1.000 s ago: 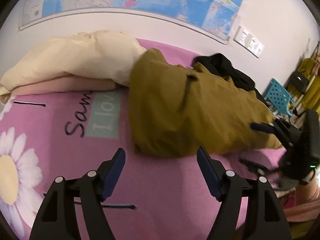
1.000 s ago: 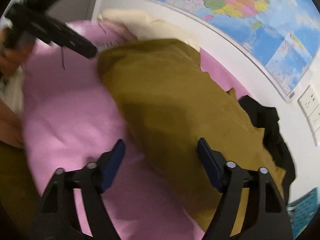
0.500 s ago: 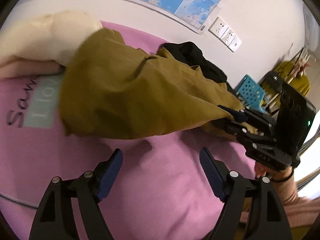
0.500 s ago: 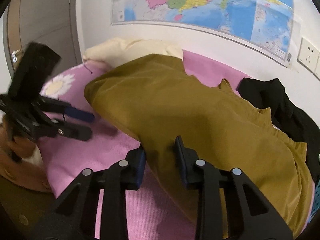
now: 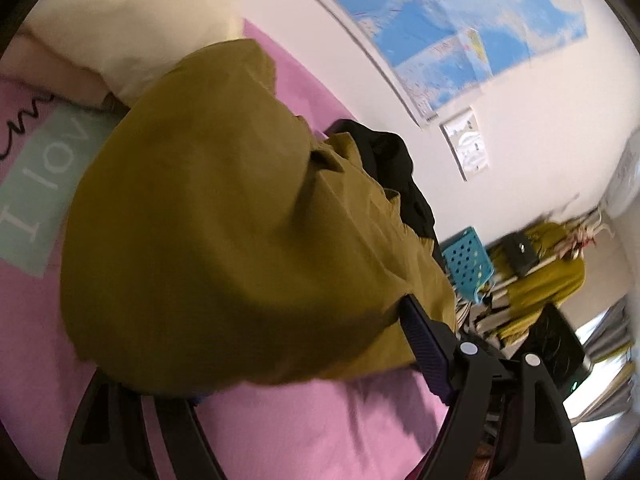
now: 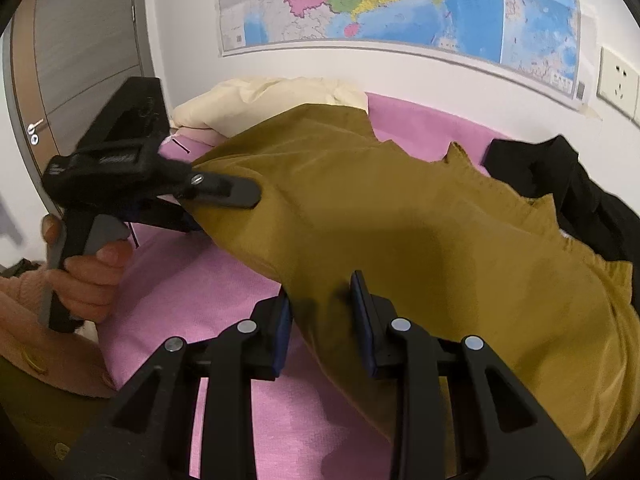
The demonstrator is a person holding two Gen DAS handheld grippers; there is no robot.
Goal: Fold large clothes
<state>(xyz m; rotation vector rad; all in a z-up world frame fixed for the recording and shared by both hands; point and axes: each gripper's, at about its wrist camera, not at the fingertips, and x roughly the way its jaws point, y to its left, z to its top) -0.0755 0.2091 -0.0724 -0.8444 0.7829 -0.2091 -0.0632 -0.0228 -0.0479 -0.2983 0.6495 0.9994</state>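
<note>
Olive-brown garment [image 6: 400, 216] lies bunched across the pink bedspread [image 6: 200, 280], its near edge lifted clear of the bed, probably so the cloth can be carried over for a fold. The right gripper [image 6: 322, 312] points forward and low, its jaws narrowed onto a pinch of the near hem. The left gripper [image 6: 224, 196] comes in from the side, held in a hand [image 6: 84, 268] tilted upward; fabric drapes over its jaws, apparently clamped at the far corner.
</note>
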